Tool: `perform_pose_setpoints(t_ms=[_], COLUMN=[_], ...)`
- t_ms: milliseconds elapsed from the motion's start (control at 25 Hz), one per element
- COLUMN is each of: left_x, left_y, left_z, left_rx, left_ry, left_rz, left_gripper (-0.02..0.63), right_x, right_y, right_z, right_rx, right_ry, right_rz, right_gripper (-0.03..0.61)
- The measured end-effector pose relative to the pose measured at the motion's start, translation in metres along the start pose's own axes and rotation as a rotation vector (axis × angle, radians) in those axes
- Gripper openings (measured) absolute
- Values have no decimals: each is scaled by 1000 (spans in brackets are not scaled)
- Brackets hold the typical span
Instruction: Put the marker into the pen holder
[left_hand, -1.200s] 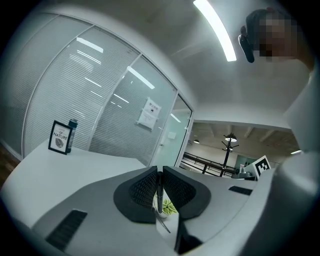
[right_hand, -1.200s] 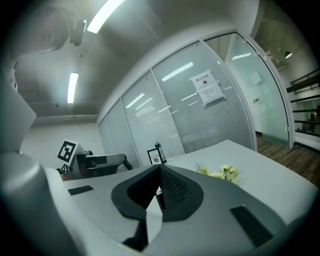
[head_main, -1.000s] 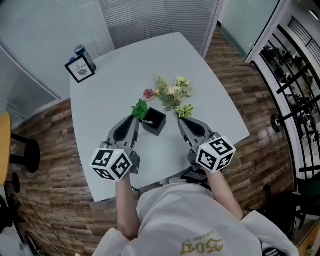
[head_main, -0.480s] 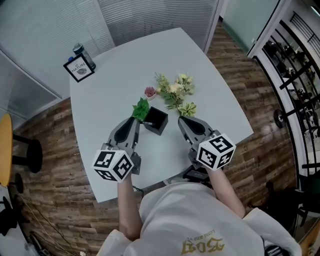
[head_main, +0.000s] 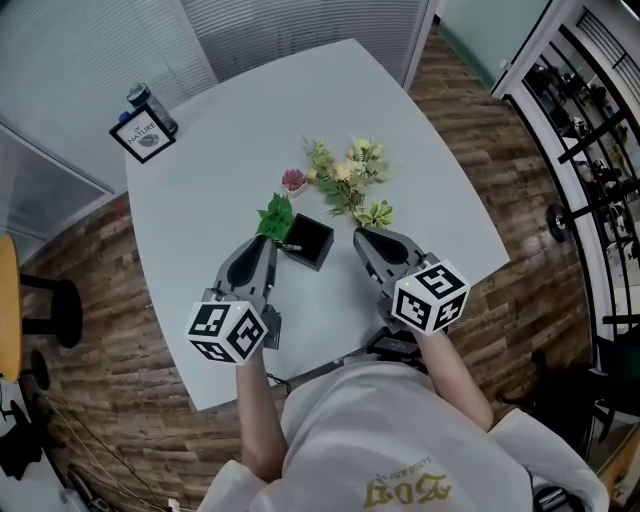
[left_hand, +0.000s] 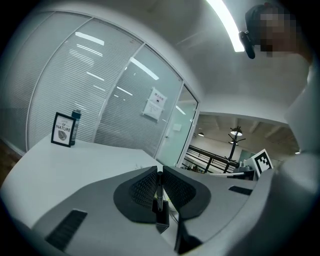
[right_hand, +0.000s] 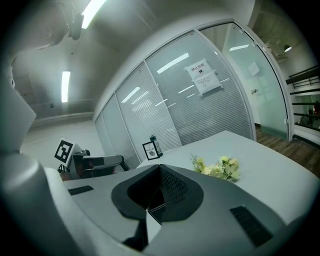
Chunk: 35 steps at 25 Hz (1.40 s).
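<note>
A black square pen holder (head_main: 310, 240) stands on the white table (head_main: 220, 170) in the head view. My left gripper (head_main: 270, 238) sits just left of it, shut on a thin dark marker (head_main: 291, 246) whose tip pokes toward the holder's rim. In the left gripper view the marker (left_hand: 159, 187) runs upright between the closed pads, with the holder (left_hand: 161, 216) just below it. My right gripper (head_main: 358, 234) rests to the holder's right, jaws together and holding nothing. In the right gripper view a corner of the holder (right_hand: 156, 204) shows beneath the right gripper (right_hand: 160, 167).
A spray of artificial flowers (head_main: 345, 180), a green leafy sprig (head_main: 277, 215) and a small pink pot (head_main: 294, 181) lie just behind the holder. A framed sign (head_main: 142, 135) and a bottle (head_main: 140, 97) stand at the far left corner. The table's near edge (head_main: 215, 395) is close to the person.
Both grippers keep almost the same places beside the pen holder. The head view has shifted a little, so the sign and bottle appear further up and left.
</note>
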<state>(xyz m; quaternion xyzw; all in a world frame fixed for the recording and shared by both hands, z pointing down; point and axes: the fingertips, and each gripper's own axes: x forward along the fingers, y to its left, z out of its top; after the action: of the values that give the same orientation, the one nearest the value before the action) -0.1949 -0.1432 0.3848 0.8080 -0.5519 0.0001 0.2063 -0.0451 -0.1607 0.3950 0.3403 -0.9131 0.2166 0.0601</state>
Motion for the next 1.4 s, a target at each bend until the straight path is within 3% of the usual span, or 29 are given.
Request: perform_pose_setpoints(t_ms=[640, 1400], left_x=[35, 77], left_y=[25, 33], left_z=[-30, -75], left_rx=[-26, 68], left_ry=[96, 270], left_rz=[18, 23], left_gripper=[41, 41], right_x=[31, 52], right_y=[-27, -55], right_z=[-17, -42], right_rx=[40, 105], right_ry=[71, 115], right_rz=[-1, -19], right_gripper=[17, 17])
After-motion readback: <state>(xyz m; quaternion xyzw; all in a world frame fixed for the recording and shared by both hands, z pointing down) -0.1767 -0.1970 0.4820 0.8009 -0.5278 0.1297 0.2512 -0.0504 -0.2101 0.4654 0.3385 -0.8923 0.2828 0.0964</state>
